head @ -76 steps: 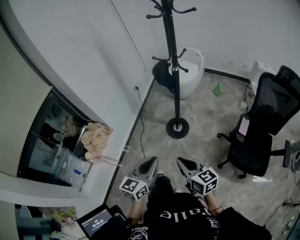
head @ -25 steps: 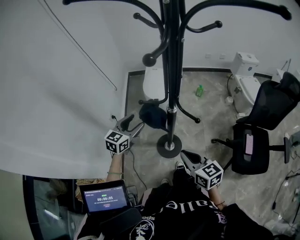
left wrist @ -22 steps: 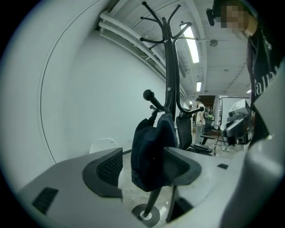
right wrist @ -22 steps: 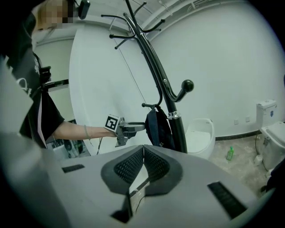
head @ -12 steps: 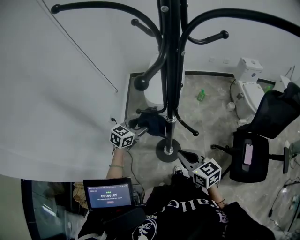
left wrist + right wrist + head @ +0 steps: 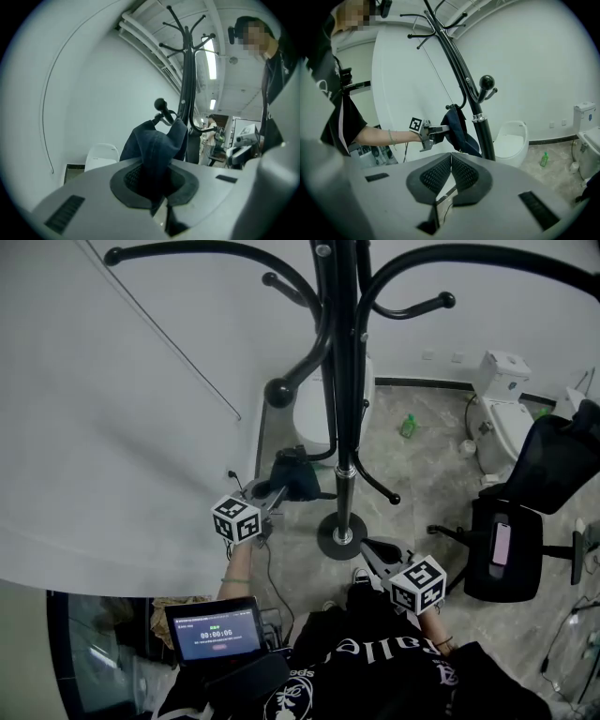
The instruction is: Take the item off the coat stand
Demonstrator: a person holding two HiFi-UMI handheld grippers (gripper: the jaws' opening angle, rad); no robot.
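A dark blue cloth item hangs from a low hook of the black coat stand. My left gripper reaches it from the left; its jaws are closing and the pads pinch a fold of the cloth. The left gripper shows the fabric bunched between its pads. The right gripper view shows the same grip: the left gripper is on the item beside the pole. My right gripper hangs low near the stand's base, its pads together with nothing between them.
The stand's round base sits on the stone floor. Behind it stand a white tub-shaped seat, a green bottle and a white unit. A black office chair is at right. A tablet hangs at my chest.
Since three seconds ago the person has walked up to the stand and the left gripper has risen to the item. In the last half second its jaws closed on the cloth.
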